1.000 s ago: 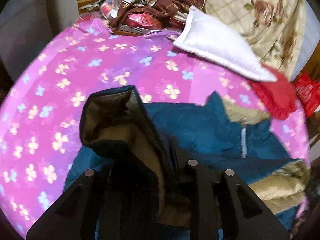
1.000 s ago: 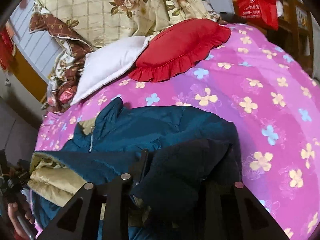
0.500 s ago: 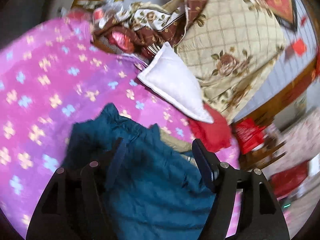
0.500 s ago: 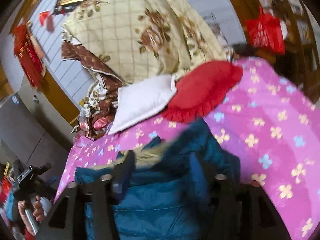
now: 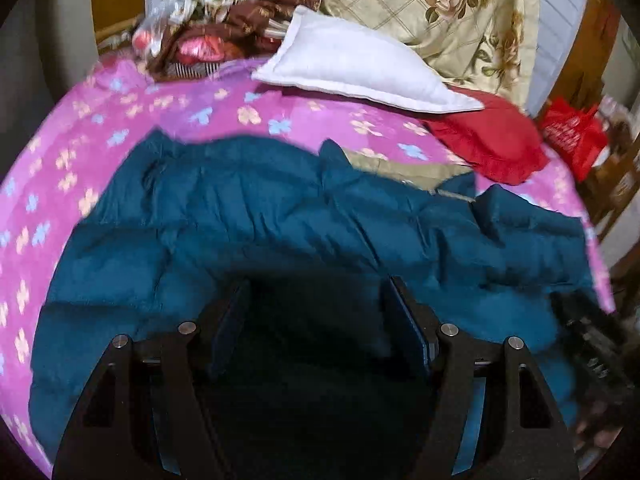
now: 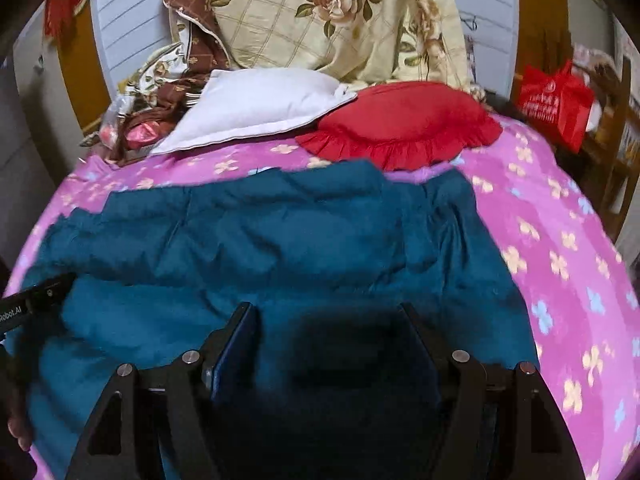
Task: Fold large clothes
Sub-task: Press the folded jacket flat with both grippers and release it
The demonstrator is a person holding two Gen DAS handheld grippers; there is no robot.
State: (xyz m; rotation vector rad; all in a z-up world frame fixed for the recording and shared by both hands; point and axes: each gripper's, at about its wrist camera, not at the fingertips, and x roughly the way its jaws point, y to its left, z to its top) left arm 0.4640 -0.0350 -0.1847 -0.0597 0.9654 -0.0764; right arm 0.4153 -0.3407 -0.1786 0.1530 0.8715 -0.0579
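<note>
A large teal padded jacket [image 5: 280, 216] lies folded over on the pink flowered bedspread [image 5: 80, 128]. A strip of its tan lining [image 5: 396, 166] shows at the far edge. My left gripper [image 5: 316, 292] is open just above the jacket's near part, nothing between its fingers. In the right wrist view the jacket [image 6: 288, 232] spreads across the bed, and my right gripper [image 6: 326, 316] is open and empty over its near edge. The left gripper's body [image 6: 36, 300] shows at that view's left edge.
A white pillow [image 6: 256, 108] and a red frilled cushion [image 6: 404, 124] lie beyond the jacket. A cream rose-print quilt [image 6: 340, 12] and brown patterned cloths [image 5: 240, 20] are piled at the head. A red bag [image 6: 556, 100] sits at the right beside the bed.
Both grippers held the jacket's near edge a second ago, carried it over toward the pillows, and have let go. The jacket now lies folded, teal side up.
</note>
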